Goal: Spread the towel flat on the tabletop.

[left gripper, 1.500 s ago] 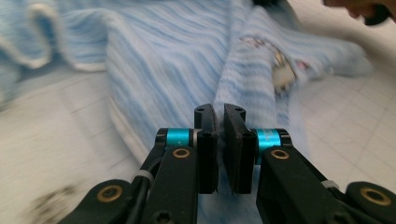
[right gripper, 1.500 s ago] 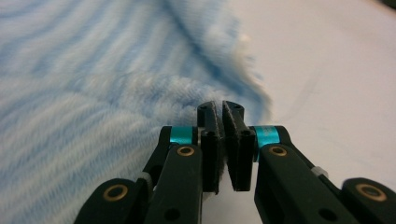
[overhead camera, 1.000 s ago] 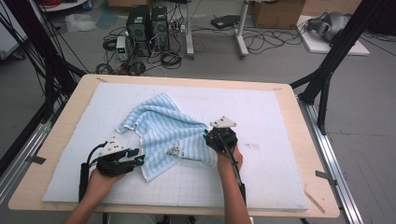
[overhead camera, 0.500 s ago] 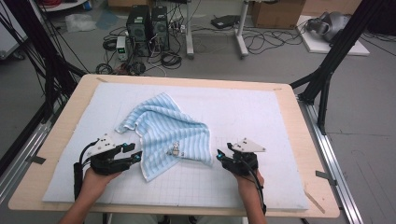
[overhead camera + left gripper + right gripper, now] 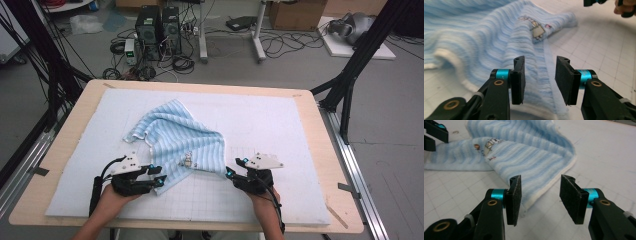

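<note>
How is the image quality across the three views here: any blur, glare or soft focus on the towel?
High view: even light, no glare, slightly soft; the striped towel reads clearly. Left gripper view: the pads are sharp, the towel's far folds soft. Right gripper view: the towel's near edge is crisp, the background blurred, with faint shadow under the cloth.

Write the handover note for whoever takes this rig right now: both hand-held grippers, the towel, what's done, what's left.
Left hand-held gripper: jaws open, at the near-left corner of the blue striped towel; cloth lies between the jaws but the pads do not press it.
Right hand-held gripper: jaws open, just off the towel's near-right corner, holding nothing.
Towel: crumpled and partly folded over on the white mat, small picture patch facing up near the front edge.
Done: both grippers lined up at the near corners.
Left: probably grip both corners, then spread or fold the towel.
</note>
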A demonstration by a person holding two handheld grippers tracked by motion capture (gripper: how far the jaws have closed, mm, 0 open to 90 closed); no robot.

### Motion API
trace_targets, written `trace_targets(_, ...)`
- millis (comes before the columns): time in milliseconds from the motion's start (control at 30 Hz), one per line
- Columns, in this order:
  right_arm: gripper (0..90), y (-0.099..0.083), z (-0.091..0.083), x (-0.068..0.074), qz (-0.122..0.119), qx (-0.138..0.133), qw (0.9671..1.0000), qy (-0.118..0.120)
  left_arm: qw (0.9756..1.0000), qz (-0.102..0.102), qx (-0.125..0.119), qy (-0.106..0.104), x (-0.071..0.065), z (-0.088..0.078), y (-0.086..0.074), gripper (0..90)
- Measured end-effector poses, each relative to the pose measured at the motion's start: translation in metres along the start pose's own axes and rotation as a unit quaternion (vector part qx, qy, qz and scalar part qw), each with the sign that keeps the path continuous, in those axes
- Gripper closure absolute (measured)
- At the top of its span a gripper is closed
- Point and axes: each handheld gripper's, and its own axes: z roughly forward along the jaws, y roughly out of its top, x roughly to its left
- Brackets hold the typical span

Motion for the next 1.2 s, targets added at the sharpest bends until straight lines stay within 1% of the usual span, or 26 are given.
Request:
trace_targets(33,51.9,0.000,0.001,0.002,-0.002,0.003,1.0000,0.002,0.9999,0.005,0.009,0.003,-0.001,0.003,0.000,55.6)
trace_targets(67,52.1,0.001,0.003,0.003,-0.003,0.003,1.0000,0.004,0.9997,0.009,0.018,0.012,-0.002,0.006,0.000,52.3)
trace_targets(100,52.4,0.001,0.004,0.004,-0.004,0.005,0.9999,0.008,0.9995,0.008,0.023,0.017,-0.002,0.009,-0.001,49.5)
trace_targets(133,53.1,0.001,0.005,0.005,-0.007,0.005,0.9999,0.011,0.9994,0.008,0.026,0.020,-0.003,0.010,-0.002,49.6)
trace_targets(200,56.1,0.001,0.006,0.008,-0.009,0.008,0.9997,0.021,0.9984,0.011,0.043,0.034,-0.003,0.013,-0.003,51.6)
trace_targets(233,58.8,0.002,0.007,0.009,-0.013,0.009,0.9994,0.029,0.9980,0.013,0.050,0.037,-0.003,0.015,-0.004,53.6)
trace_targets(267,65.1,0.002,0.009,0.010,-0.016,0.015,0.9989,0.042,0.9975,0.012,0.058,0.039,-0.003,0.017,-0.004,56.9)
trace_targets(300,69.1,0.002,0.011,0.012,-0.020,0.023,0.9978,0.060,0.9970,0.017,0.062,0.045,-0.004,0.018,-0.003,60.4)
trace_targets(333,70.4,0.002,0.013,0.013,-0.029,0.028,0.9965,0.073,0.9967,0.021,0.062,0.048,-0.004,0.019,-0.003,64.6)
trace_targets(400,70.4,0.002,0.020,0.017,-0.035,0.043,0.9935,0.099,0.9968,0.020,0.062,0.047,-0.004,0.018,-0.003,74.7)
trace_targets(433,68.8,0.002,0.024,0.020,-0.041,0.051,0.9927,0.101,0.9970,0.018,0.061,0.045,-0.004,0.018,-0.004,80.8)
trace_targets(467,67.1,0.002,0.028,0.022,-0.047,0.057,0.9926,0.097,0.9970,0.018,0.060,0.045,-0.003,0.018,-0.004,83.7)
trace_targets(500,65.8,0.002,0.034,0.023,-0.052,0.064,0.9924,0.092,0.9970,0.020,0.060,0.045,-0.003,0.017,-0.003,84.6)
trace_targets(567,63.0,0.004,0.045,0.023,-0.063,0.081,0.9927,0.063,0.9969,0.029,0.055,0.048,-0.002,0.015,-0.003,85.6)
trace_targets(600,63.0,0.006,0.050,0.022,-0.066,0.087,0.9928,0.051,0.9969,0.027,0.053,0.051,-0.001,0.014,-0.003,85.8)
trace_targets(667,65.4,0.010,0.057,0.019,-0.069,0.090,0.9927,0.041,0.9973,0.018,0.042,0.057,0.004,0.009,-0.003,86.3)
trace_targets(733,71.8,0.012,0.061,0.016,-0.071,0.093,0.9924,0.039,0.9975,0.008,0.031,0.062,0.009,0.005,-0.002,86.5)
trace_targets(767,76.4,0.013,0.062,0.013,-0.079,0.091,0.9920,0.038,0.9976,0.003,0.024,0.065,0.011,0.003,-0.002,86.7)
trace_targets(833,83.3,0.013,0.062,0.011,-0.085,0.093,0.9913,0.037,0.9975,-0.006,0.012,0.069,0.013,0.001,-0.001,86.9)
trace_targets(900,86.9,0.015,0.061,0.010,-0.085,0.100,0.9906,0.037,0.9976,-0.007,0.010,0.068,0.015,0.000,0.000,87.0)
trace_targets(933,87.3,0.015,0.060,0.010,-0.083,0.104,0.9902,0.043,0.9978,-0.009,0.009,0.065,0.015,0.000,0.000,87.1)
trace_targets(1000,87.7,0.015,0.057,0.008,-0.070,0.108,0.9898,0.061,0.9983,-0.018,-0.002,0.056,0.016,-0.004,0.001,87.0)
trace_targets(1033,87.7,0.014,0.054,0.007,-0.068,0.109,0.9891,0.072,0.9984,-0.025,-0.009,0.049,0.017,-0.007,0.001,87.0)
trace_targets(1133,87.7,0.005,0.043,0.011,-0.069,0.104,0.9868,0.104,0.9989,-0.036,-0.021,0.020,0.018,-0.015,0.001,86.8)
trace_targets(1167,87.7,0.003,0.039,0.013,-0.071,0.104,0.9856,0.113,0.9989,-0.039,-0.023,0.009,0.017,-0.017,0.000,86.8)
trace_targets(1200,87.7,0.001,0.035,0.015,-0.073,0.108,0.9837,0.124,0.9990,-0.039,-0.023,0.003,0.016,-0.018,0.000,86.8)
